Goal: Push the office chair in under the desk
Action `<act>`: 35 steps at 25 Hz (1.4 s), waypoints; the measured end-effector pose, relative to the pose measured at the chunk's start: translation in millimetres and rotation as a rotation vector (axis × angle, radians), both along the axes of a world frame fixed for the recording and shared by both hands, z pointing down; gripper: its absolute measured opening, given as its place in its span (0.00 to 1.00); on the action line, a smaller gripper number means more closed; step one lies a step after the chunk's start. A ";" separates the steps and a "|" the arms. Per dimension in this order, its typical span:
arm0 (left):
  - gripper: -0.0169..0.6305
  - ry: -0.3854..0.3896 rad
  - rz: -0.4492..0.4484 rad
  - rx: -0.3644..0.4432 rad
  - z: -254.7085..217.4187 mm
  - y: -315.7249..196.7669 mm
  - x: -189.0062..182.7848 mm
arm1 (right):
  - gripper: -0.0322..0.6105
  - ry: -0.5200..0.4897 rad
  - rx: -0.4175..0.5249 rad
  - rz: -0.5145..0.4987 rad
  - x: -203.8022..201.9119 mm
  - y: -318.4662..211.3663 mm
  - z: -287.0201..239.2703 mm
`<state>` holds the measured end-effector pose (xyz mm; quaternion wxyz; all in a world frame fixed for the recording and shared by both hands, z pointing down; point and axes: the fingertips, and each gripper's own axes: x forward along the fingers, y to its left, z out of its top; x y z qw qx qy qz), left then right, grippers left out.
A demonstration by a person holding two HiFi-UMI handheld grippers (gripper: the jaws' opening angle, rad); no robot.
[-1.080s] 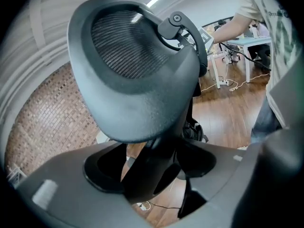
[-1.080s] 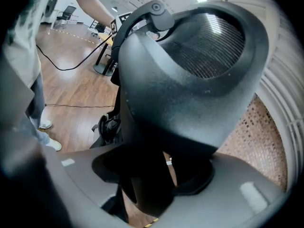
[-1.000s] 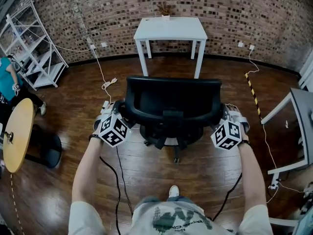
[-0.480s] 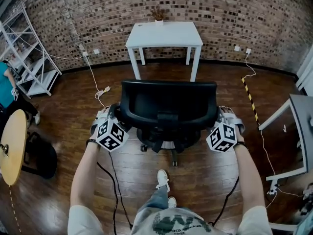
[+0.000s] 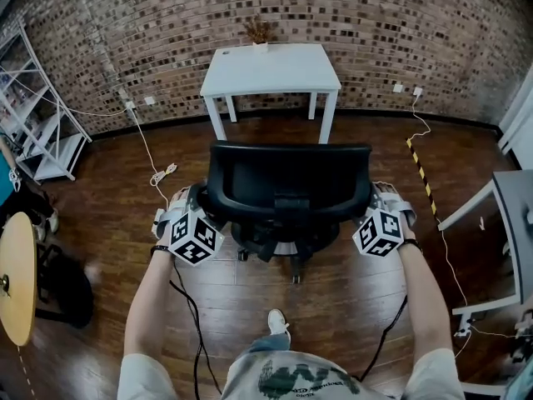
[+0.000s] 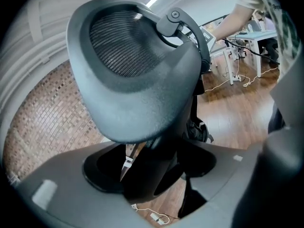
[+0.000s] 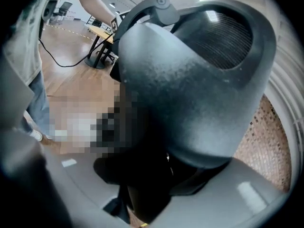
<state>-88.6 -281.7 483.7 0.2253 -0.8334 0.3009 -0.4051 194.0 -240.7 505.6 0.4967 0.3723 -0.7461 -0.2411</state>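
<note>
A black office chair stands on the wooden floor in the head view, its backrest [image 5: 287, 182] towards me and a gap of floor between it and the white desk [image 5: 271, 67] by the brick wall. My left gripper [image 5: 191, 202] clasps the backrest's left edge and my right gripper [image 5: 381, 198] its right edge. In the left gripper view the mesh backrest [image 6: 137, 80] sits between the jaws of the left gripper [image 6: 156, 175], against the grey lower one. In the right gripper view the backrest [image 7: 199, 89] fills the gap of the right gripper [image 7: 142, 175], whose jaws are closing on it.
A small dried plant [image 5: 256, 32] stands at the desk's back edge. A metal shelf [image 5: 33, 107] is at the left wall and a round wooden table [image 5: 15, 277] at the near left. A grey desk [image 5: 516, 223] is at the right. Cables [image 5: 154, 173] and striped tape [image 5: 419, 173] lie on the floor.
The chair and both grippers have moved forward towards the white desk, and I have stepped after them. Both grippers stay on the backrest's sides.
</note>
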 end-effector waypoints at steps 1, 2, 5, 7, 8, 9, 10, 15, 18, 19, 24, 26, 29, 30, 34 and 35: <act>0.58 0.000 0.000 0.002 -0.8 -8.4 2.7 | 0.40 0.001 0.000 0.002 2.9 -8.9 -0.3; 0.58 0.000 0.000 0.006 -1.7 -16.4 4.9 | 0.40 0.002 -0.001 0.003 5.5 -17.6 -0.7; 0.58 0.000 0.001 0.011 -5.3 -41.5 10.1 | 0.40 0.006 -0.013 0.010 11.6 -44.5 -2.9; 0.58 0.001 0.004 0.012 -8.0 -57.5 14.5 | 0.40 0.009 -0.017 0.015 16.5 -61.6 -5.0; 0.58 0.002 0.004 0.014 -8.9 -64.5 16.3 | 0.40 0.010 -0.016 0.016 18.5 -69.6 -5.5; 0.58 0.004 0.004 0.018 -9.0 -70.9 17.8 | 0.40 0.011 -0.013 0.016 20.3 -76.9 -5.4; 0.58 0.005 0.003 0.021 -8.3 -76.9 19.3 | 0.40 0.012 -0.011 0.016 22.0 -83.6 -4.6; 0.58 0.005 0.001 0.021 -3.3 -106.7 25.6 | 0.40 0.013 -0.003 0.016 28.7 -115.8 0.2; 0.57 0.003 -0.005 0.019 -6.4 -127.1 29.2 | 0.40 0.014 0.009 0.008 32.8 -138.7 -4.1; 0.57 0.002 -0.007 0.020 -7.4 -133.8 30.4 | 0.40 0.013 0.013 0.005 33.9 -146.3 -5.4; 0.57 -0.005 -0.029 0.014 -4.8 -170.2 35.9 | 0.40 0.014 0.031 -0.015 39.8 -187.2 -4.6; 0.57 -0.010 -0.042 0.005 -1.5 -183.1 39.6 | 0.40 0.014 0.028 -0.026 43.7 -202.4 -1.5; 0.57 -0.013 -0.055 0.006 -0.4 -203.7 46.6 | 0.40 0.012 0.033 -0.038 50.9 -225.7 -0.2; 0.57 -0.013 -0.058 0.008 -0.8 -211.1 48.5 | 0.40 0.011 0.037 -0.041 52.9 -233.9 -0.6; 0.57 -0.014 -0.068 0.005 -2.4 -243.0 53.1 | 0.40 0.012 0.042 -0.054 57.8 -268.3 -3.3; 0.57 -0.014 -0.071 0.002 -2.4 -249.5 53.3 | 0.40 0.012 0.043 -0.058 57.9 -275.9 -3.7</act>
